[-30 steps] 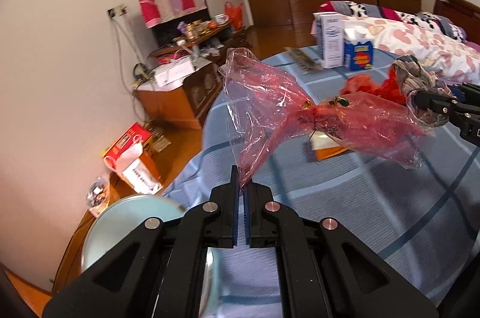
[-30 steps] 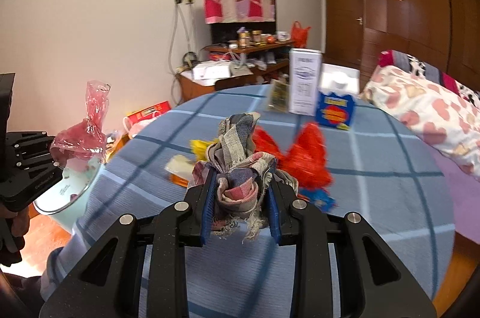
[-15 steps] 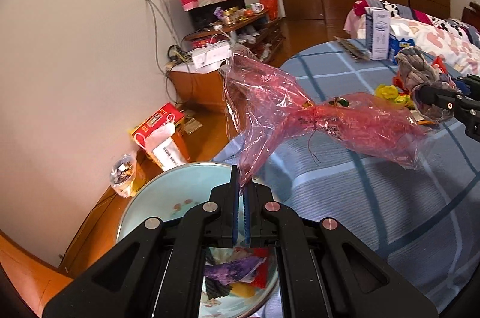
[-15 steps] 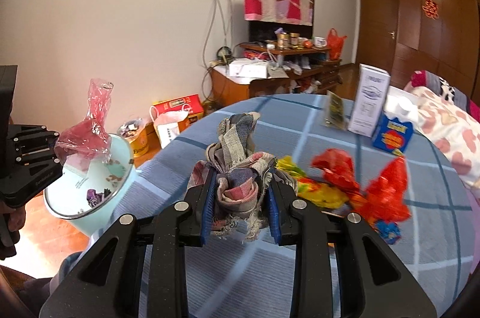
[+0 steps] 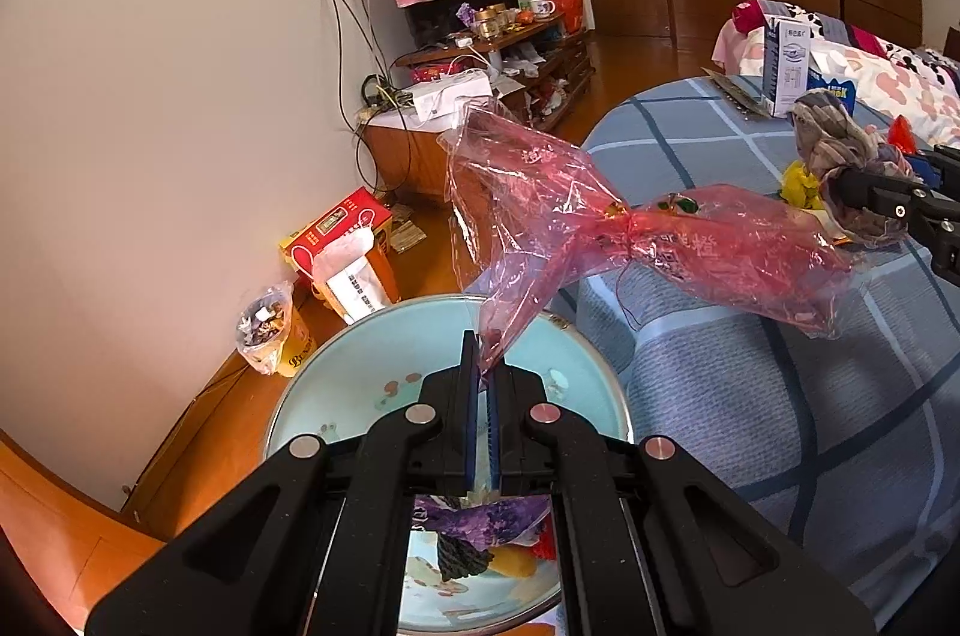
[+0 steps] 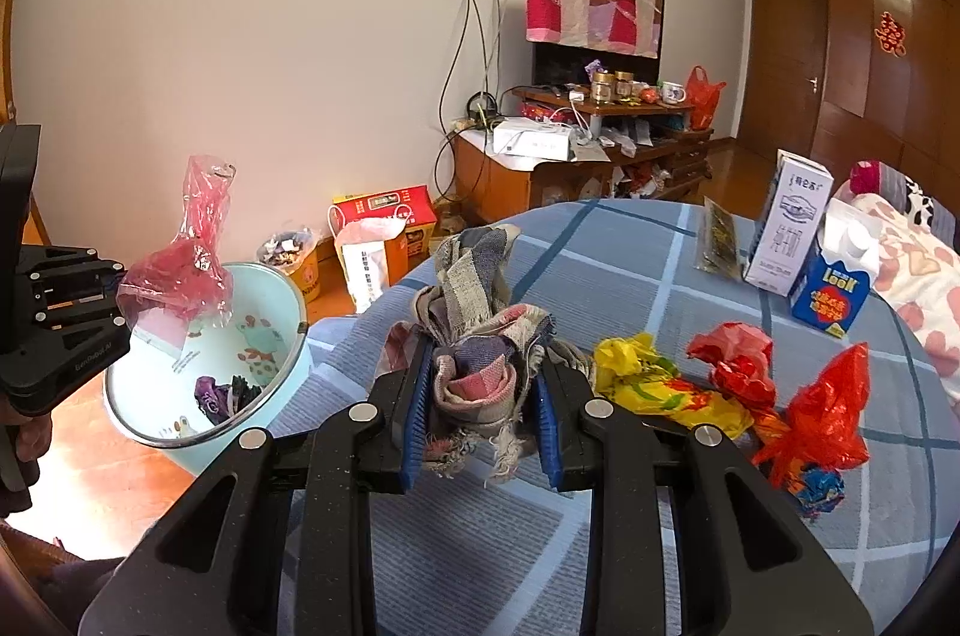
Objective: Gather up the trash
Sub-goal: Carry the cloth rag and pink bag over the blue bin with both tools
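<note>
My left gripper (image 5: 480, 384) is shut on the corner of a red see-through plastic bag (image 5: 630, 222) and holds it over the light blue bin (image 5: 336, 390). The bag (image 6: 186, 264) and bin (image 6: 264, 294) also show at the left of the right wrist view. The bin holds some trash (image 6: 225, 393). My right gripper (image 6: 480, 396) is shut on a bundled plaid cloth (image 6: 480, 330) above the blue checked table (image 6: 600, 270). The cloth (image 5: 840, 162) shows in the left wrist view too.
Yellow (image 6: 654, 378) and red wrappers (image 6: 816, 408) lie on the table to the right. Two cartons (image 6: 798, 222) stand at the far edge. On the floor by the wall are a red box (image 6: 390, 216), a small full bag (image 6: 288, 246) and a wooden cabinet (image 6: 540, 168).
Both grippers have swung left. The left one, still holding the red bag, has moved from over the table to over the bin. The right one carries the cloth toward the table's left edge.
</note>
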`<state>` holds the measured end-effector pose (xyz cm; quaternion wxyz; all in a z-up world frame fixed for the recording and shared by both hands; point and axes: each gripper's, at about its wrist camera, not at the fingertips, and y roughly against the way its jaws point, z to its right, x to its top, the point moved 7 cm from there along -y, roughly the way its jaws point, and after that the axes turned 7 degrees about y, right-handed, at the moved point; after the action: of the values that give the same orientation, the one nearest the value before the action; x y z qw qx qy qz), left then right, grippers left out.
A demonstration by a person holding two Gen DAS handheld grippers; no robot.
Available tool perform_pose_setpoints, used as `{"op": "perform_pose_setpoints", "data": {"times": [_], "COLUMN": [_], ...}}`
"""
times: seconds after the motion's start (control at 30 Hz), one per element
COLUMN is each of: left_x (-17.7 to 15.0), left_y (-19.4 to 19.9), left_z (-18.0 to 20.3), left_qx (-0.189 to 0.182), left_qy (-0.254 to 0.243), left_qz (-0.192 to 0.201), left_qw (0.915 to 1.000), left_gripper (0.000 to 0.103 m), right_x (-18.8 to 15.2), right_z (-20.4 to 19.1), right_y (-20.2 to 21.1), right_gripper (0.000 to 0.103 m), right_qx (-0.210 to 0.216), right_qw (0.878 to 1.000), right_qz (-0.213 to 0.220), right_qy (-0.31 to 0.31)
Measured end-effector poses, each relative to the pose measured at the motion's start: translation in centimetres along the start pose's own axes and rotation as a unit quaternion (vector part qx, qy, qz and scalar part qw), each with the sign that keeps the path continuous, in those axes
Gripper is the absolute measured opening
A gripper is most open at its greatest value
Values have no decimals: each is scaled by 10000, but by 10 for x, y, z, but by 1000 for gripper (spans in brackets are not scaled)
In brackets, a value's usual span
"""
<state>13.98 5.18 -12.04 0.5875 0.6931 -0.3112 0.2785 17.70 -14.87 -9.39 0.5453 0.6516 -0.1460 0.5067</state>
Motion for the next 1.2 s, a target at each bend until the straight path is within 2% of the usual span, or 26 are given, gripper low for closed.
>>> {"op": "perform_pose_setpoints", "data": {"times": [0.4, 1.2], "left_x": [-5, -33], "left_y": [-4, -6], "left_z": [-15, -80], "left_qx": [147, 734], "left_qy": [115, 458], "left_qz": [-62, -293], "left_qw": [9998, 9958], "left_gripper": [2, 2], "right_x": [8, 29], "right_z": [-20, -74], "right_y": [-9, -27], "right_gripper": [30, 30], "right_qx": [133, 542], "right_qw": [9998, 9969], "right_qz": [-5, 1], "right_qy": [147, 563]}}
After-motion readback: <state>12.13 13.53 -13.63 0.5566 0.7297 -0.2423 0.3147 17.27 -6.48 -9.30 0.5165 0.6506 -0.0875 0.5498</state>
